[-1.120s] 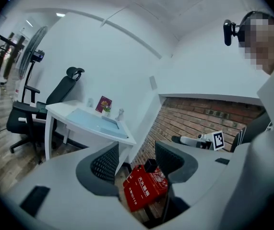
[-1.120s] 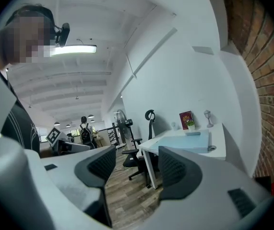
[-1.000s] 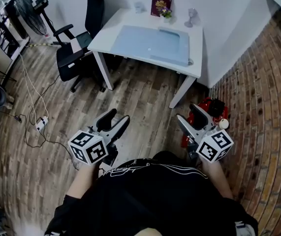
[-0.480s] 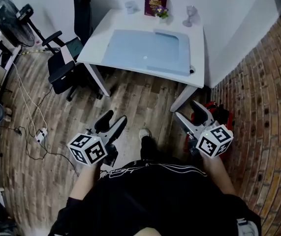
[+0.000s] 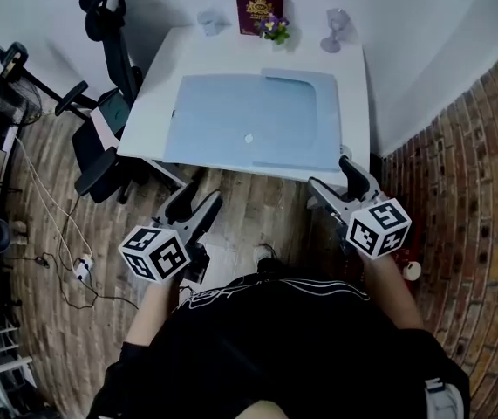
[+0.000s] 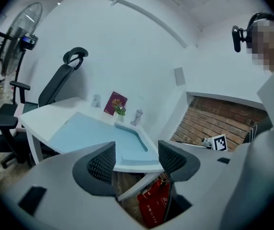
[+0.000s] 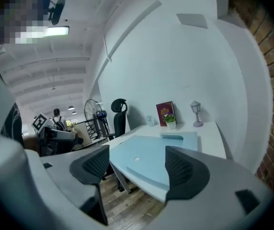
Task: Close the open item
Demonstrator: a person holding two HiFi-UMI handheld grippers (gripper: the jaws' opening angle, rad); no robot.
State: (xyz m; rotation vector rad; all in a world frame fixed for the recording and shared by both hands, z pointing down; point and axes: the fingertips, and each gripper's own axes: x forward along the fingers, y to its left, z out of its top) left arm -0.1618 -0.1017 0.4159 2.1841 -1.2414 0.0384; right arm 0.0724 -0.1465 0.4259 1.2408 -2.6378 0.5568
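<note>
A white table (image 5: 353, 85) carries a light blue mat (image 5: 231, 120) with a small white thing (image 5: 249, 138) lying on it. At the table's back stand a dark red book (image 5: 258, 9), a small flower pot (image 5: 274, 29), a lamp figure (image 5: 334, 26) and a small glass (image 5: 211, 20). I cannot tell which item is open. My left gripper (image 5: 203, 195) is open and empty, just short of the table's front edge. My right gripper (image 5: 330, 173) hangs at the front right corner; its jaws are opening with nothing between them. Both gripper views (image 6: 136, 159) (image 7: 136, 164) look over the mat.
A black office chair (image 5: 109, 103) stands left of the table. A brick surface (image 5: 475, 190) runs along the right. A red object (image 6: 153, 202) lies under the table's right end. A power strip (image 5: 83, 269) and cables lie on the wooden floor at left.
The person has walked toward the table, which has come much closer in the head view. Both grippers now reach its front edge.
</note>
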